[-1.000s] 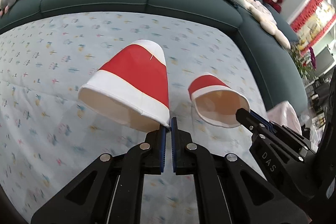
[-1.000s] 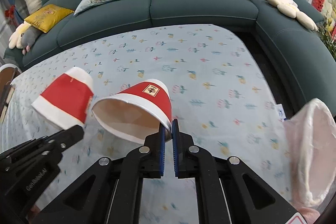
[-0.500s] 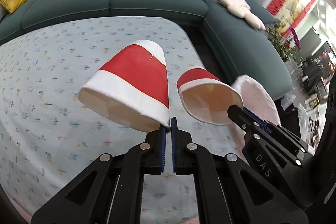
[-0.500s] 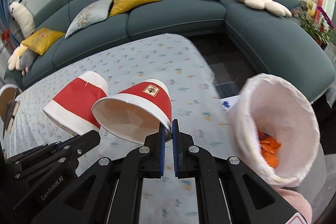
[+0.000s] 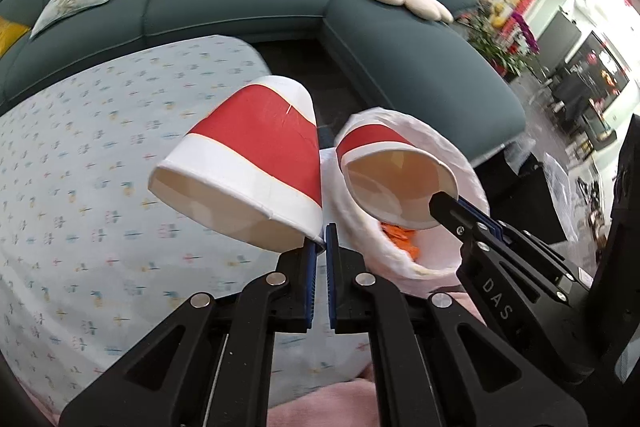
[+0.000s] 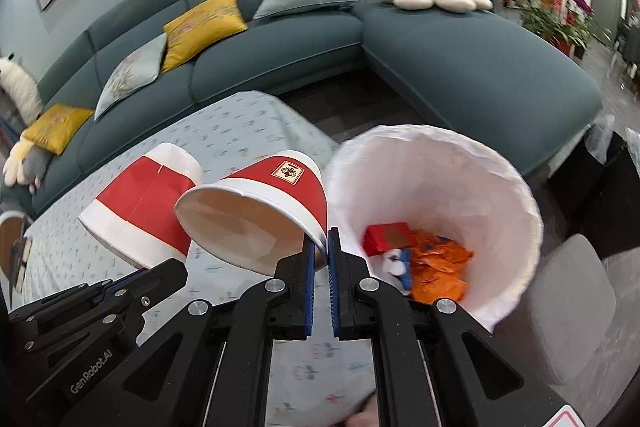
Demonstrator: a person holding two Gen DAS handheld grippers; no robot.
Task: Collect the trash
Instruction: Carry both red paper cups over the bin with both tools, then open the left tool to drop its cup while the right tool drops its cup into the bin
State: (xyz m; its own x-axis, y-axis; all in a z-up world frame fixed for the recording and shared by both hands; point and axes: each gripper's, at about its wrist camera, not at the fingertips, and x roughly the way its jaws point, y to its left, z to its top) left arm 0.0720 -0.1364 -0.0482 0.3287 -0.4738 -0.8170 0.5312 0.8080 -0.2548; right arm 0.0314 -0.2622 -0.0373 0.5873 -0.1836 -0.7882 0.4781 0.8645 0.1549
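Cups are held tilted, mouths toward the cameras. Left cup (image 5: 256,163) is pinched by its rim in the left gripper (image 5: 322,247), above the table (image 5: 80,207). Right cup (image 6: 264,211) is clamped at its rim by the right gripper (image 6: 322,247), just beside the lined bin (image 6: 500,187), which holds orange scraps (image 6: 436,267).

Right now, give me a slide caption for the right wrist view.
Right gripper pinches a red-and-white paper cup by its rim beside the lined trash bin, left gripper's cup alongside.
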